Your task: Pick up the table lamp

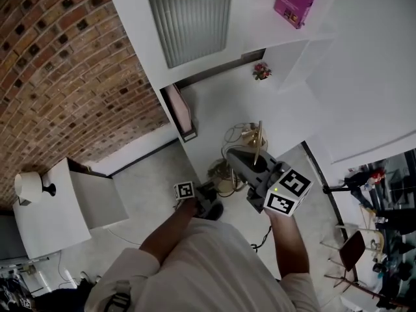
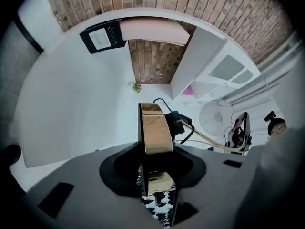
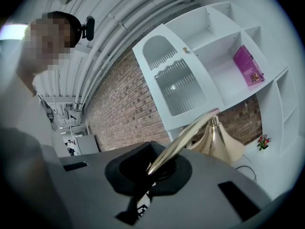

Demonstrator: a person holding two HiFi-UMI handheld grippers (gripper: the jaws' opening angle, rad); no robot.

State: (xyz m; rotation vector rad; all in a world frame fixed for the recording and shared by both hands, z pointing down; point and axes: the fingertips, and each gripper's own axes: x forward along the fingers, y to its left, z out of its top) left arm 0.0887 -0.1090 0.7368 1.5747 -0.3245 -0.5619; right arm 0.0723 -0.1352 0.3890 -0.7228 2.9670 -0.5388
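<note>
The table lamp [image 1: 257,140] is gold, with a thin stem, a round base [image 1: 225,175] and a black cord. It hangs between both grippers in front of the white desk [image 1: 214,96]. In the left gripper view my left gripper [image 2: 155,173] is shut on the edge of the gold base disc [image 2: 153,128], which stands upright in the jaws. In the right gripper view my right gripper [image 3: 155,170] is shut on the curved gold stem [image 3: 183,140], with the gold cone [image 3: 221,142] just beyond. In the head view the left gripper [image 1: 207,205] sits low and the right gripper [image 1: 237,159] beside it.
A white shelf unit holds a pink book [image 1: 296,0] and a small flower pot [image 1: 262,71]. A pink-edged frame [image 1: 179,112] leans at the desk's left end. The brick wall [image 1: 58,64] runs on the left, above a white side table with a white lamp [image 1: 29,186]. A chair [image 1: 351,252] stands at the right.
</note>
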